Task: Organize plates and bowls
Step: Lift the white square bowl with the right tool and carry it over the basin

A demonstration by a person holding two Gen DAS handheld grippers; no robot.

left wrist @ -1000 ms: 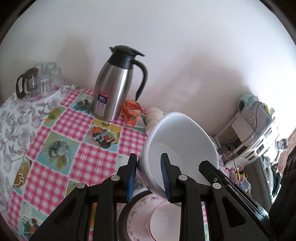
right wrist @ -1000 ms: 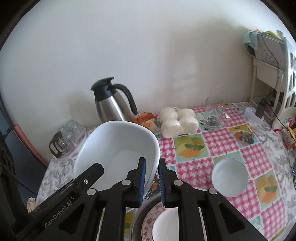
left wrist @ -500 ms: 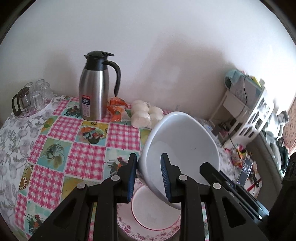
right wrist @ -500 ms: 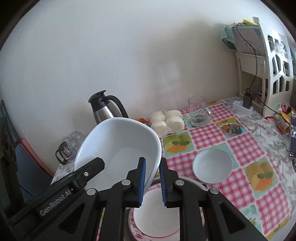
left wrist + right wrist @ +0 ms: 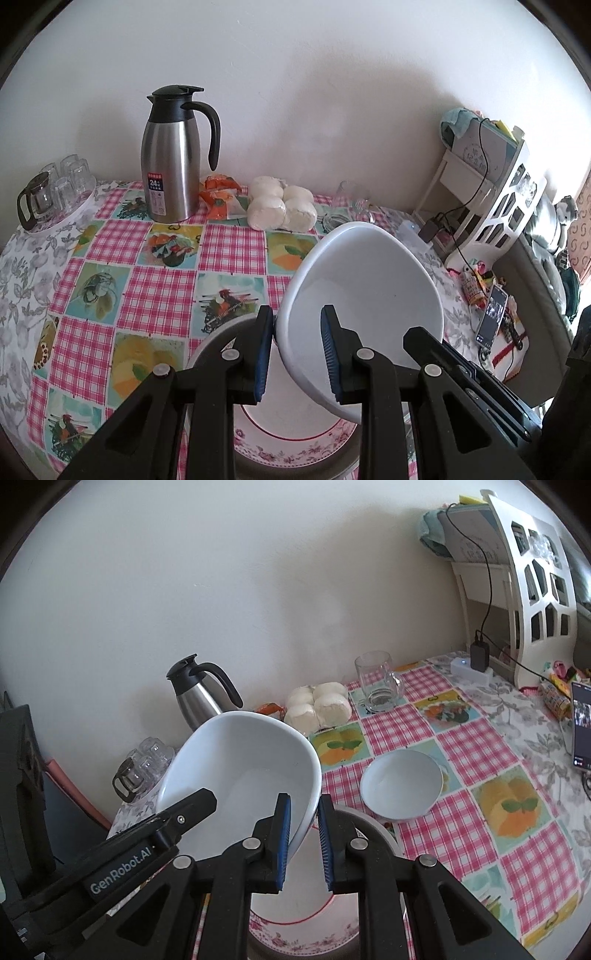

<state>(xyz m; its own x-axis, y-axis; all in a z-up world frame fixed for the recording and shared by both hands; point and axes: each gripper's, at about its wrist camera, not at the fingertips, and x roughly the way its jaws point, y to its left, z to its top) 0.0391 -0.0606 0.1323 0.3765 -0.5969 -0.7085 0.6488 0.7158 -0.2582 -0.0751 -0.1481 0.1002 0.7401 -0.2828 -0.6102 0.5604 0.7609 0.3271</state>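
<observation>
- One large white bowl (image 5: 364,295) is in the air, tilted, in the lower middle of both views; it hangs over the plates.
- The left tongs (image 5: 297,354) are clenched on the rim of this bowl: one blue pad is outside the wall, the other one inside.
- The right tongs (image 5: 303,843) grasp the opposite rim of the same bowl in the same way.
- One floral plate (image 5: 295,928) with a red line lies at the bottom centre, on top of one dark-rimmed plate (image 5: 376,829).
- One small white bowl (image 5: 402,784) stands alone on the bench (image 5: 162,288), right of centre in the right wrist view.
- One steel thermos jug (image 5: 171,162) stands at the upper left of the left wrist view.
- Four white buns (image 5: 282,208) lie in one pack near the wall.
- One glass mug (image 5: 376,681) stands just beside the buns.
- One tray of small glasses (image 5: 55,199), with one small glass pot, is at the far left; I cannot count the glasses surely.
</observation>
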